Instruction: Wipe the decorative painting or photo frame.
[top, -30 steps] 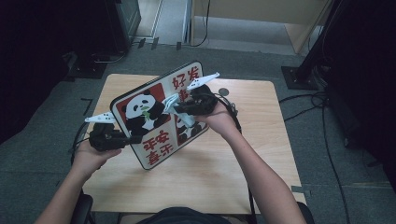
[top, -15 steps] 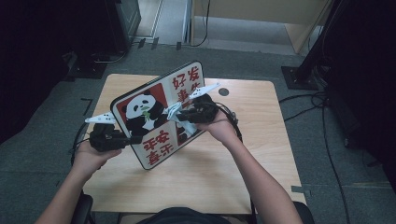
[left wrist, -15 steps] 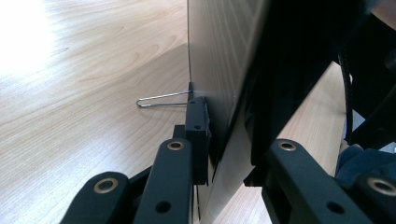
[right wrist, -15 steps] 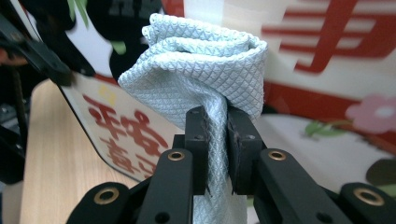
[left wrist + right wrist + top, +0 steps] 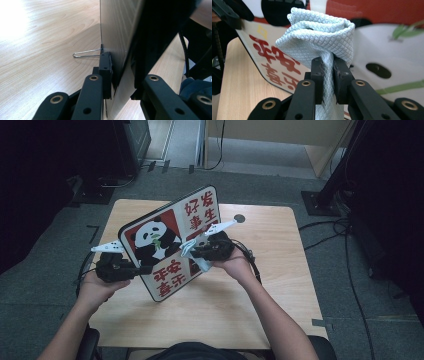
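Now the left gripper [image 5: 142, 269] pinches the edge of the panda board [image 5: 172, 242] and holds it tilted up off the table [image 5: 280, 285], so the right gripper [image 5: 187, 251], squeezing a bunched cloth [image 5: 318, 33], can wipe its picture side.

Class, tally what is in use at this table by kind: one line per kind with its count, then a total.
Panda boards: 1
Pale blue cloths: 1
Grippers, left and right: 2
Wire clips by the board's edge: 1
Wooden tables: 1
Total: 6
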`<state>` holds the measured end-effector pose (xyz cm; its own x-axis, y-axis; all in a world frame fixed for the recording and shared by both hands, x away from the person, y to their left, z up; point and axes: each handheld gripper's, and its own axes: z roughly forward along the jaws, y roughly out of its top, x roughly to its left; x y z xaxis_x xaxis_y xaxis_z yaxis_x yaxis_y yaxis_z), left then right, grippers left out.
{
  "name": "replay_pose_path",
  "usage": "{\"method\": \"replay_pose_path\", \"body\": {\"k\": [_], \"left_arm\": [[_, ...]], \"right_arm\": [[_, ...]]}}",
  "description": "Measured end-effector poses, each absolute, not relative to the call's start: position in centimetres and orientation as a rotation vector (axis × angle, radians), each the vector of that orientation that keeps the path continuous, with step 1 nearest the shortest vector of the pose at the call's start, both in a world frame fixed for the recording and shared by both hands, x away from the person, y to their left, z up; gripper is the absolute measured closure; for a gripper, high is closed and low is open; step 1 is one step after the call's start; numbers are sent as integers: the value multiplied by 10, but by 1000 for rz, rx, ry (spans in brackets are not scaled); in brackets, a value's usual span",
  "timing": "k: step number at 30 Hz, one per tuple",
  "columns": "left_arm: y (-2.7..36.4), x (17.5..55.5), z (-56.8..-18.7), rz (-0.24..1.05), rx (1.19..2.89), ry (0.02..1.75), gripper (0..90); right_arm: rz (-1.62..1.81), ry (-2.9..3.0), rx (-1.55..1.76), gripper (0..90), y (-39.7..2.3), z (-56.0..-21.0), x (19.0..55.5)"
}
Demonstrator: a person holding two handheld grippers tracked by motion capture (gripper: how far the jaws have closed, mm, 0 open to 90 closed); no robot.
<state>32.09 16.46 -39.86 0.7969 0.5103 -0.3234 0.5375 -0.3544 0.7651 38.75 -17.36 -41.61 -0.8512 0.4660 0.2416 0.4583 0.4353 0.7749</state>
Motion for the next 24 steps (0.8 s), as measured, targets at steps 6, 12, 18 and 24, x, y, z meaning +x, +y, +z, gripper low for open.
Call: {"method": "replay_pose_path", "body": {"k": [6,12,18,24], "left_arm": [[165,321,-399,-36,2017,777,775],[165,321,-399,-36,2019,773,774],[165,322,-399,-49,2015,780,772],[165,321,-399,-47,2015,779,772]], "right_arm": [[1409,2672,873,806,-176,-432,384],[1386,2709,866,806,-179,-450,381],[1392,2720,830,806,-183,-467,379],[1383,2751,863,805,-185,-482,377]]}}
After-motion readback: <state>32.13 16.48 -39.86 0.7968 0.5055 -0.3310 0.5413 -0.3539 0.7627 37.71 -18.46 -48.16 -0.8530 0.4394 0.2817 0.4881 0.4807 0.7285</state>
